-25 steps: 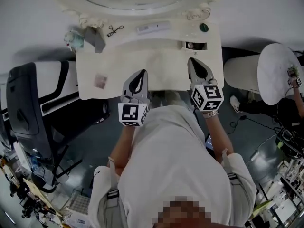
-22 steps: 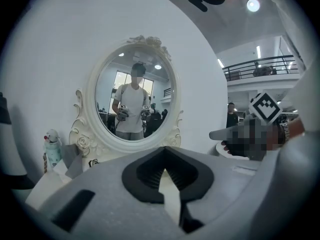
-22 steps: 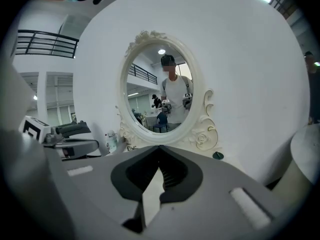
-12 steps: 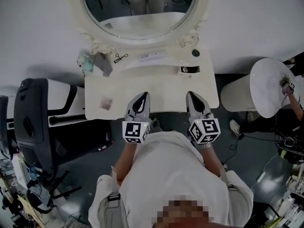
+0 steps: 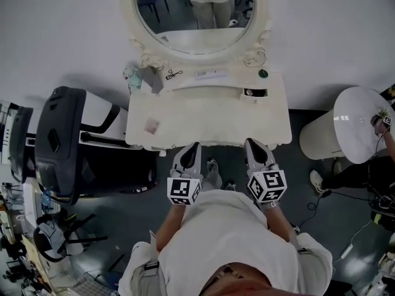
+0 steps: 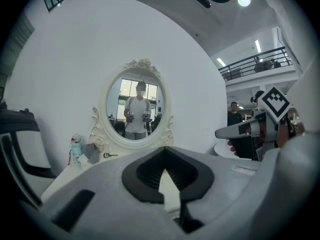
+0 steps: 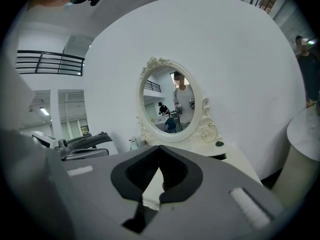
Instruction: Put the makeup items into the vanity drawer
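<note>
1. Vanity surface [image 5: 210, 113]: cream with a carved edge, set against a white wall. An oval mirror [image 5: 194, 11] stands at its back and reflects a standing person.
2. Black curler [image 5: 173, 74]: lies on the back ledge under the mirror, left of centre.
3. White flat case [image 5: 210, 74]: lies on the same ledge, just right of the curler and apart from it.
4. Dark green round pot [image 5: 263, 73]: sits at the right end of the ledge.
5. Pale square pad [image 5: 151, 126]: lies alone on the lower left part of the surface, well apart from the ledge items.
6. Small figure [image 5: 131, 74] and grey box [image 5: 150, 79]: stand just beside each other at the back left corner.
7. Dark opening [image 5: 255, 93]: sits in the front of the ledge below the green pot (whether it is the drawer cannot be told).
8. Left gripper [image 5: 193, 147]: jaws closed together with nothing between them. It is held just off the front edge of the surface, over the floor and well apart from every item.
9. Right gripper [image 5: 250, 142]: jaws likewise closed and empty. It is level with the left one, off the front edge.
10. Surroundings: a black unit [image 5: 58, 143] stands to the left, and a white round table [image 5: 361, 128] stands to the right.
</note>
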{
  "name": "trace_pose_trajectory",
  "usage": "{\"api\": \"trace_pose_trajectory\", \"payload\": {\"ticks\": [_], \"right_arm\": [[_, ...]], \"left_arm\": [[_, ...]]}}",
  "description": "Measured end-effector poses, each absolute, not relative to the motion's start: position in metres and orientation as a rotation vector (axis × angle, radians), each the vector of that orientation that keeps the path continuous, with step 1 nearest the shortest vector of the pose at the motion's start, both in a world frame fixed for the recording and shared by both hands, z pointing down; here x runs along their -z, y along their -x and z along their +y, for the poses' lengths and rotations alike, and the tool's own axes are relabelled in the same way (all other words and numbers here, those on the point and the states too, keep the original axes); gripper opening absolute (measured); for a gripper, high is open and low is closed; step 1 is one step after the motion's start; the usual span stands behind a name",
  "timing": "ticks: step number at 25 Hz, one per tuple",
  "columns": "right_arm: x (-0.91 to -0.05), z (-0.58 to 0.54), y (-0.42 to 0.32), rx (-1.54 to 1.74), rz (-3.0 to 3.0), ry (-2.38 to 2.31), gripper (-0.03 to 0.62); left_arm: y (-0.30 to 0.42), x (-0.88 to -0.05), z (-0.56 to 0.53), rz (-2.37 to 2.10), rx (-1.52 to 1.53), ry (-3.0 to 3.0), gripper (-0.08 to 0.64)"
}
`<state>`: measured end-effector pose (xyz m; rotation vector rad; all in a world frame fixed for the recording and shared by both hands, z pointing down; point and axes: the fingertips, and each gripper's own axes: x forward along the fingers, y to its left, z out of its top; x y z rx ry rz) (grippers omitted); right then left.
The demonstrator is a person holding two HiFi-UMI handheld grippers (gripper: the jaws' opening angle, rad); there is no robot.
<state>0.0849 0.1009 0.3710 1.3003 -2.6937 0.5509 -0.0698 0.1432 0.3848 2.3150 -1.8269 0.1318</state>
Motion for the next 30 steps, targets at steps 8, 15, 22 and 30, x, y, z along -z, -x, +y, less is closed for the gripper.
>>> {"api": "trace_pose_trajectory", "payload": {"ticks": [8,15,22,30], "right_arm": [[-0.387,0.167,-0.066,-0.455,-2.693,-1.208,0.006],[-0.369,0.198,-0.058,-0.352,-2.65,-1.344,0.006],[-0.357,0.244,0.021,-0.364,-2.637,-1.434,0.006],[-0.365,0.291,0.085,-0.375,-2.621,-1.436,0.006]], "left_arm": [[0.094,-0.395,0.228,-1.917,-0.143,-2.193,0.006],[0.112,-0.384,0.251,-1.857,-0.113,-2.337,0.006],[0.196,-0.376,0.297,-1.815,-0.091,-2.365,0.006],[0.252,-0.392,0.332,-1.769,-0.071,-2.354,0.006]]}}
